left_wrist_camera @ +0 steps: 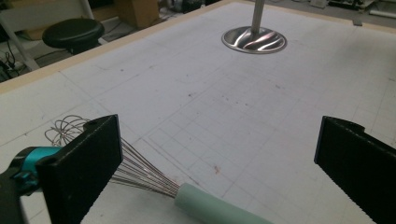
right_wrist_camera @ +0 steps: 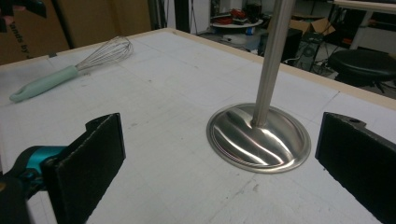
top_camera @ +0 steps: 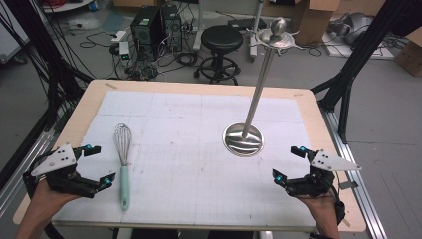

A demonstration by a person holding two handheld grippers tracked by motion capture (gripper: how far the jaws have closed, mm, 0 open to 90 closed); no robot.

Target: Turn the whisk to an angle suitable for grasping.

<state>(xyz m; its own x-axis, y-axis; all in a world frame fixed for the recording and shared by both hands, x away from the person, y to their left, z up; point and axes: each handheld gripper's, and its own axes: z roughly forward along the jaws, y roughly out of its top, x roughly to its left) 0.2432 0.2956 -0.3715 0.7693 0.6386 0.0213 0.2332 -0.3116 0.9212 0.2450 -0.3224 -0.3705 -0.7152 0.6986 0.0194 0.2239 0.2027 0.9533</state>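
Note:
A whisk with a mint-green handle and wire head lies on the white gridded mat, handle toward the near edge. It also lies in the left gripper view as the whisk, and far off in the right gripper view as the whisk. A steel stand with a round base and tall pole rises right of centre; its base and base appear in both gripper views. My left gripper is open just left of the whisk. My right gripper is open, near and to the right of the stand's base.
The mat covers a wooden table. Beyond the far edge stand a black stool, computer towers and loose cables on the floor. Black frame legs flank the table on the right, cables on the left.

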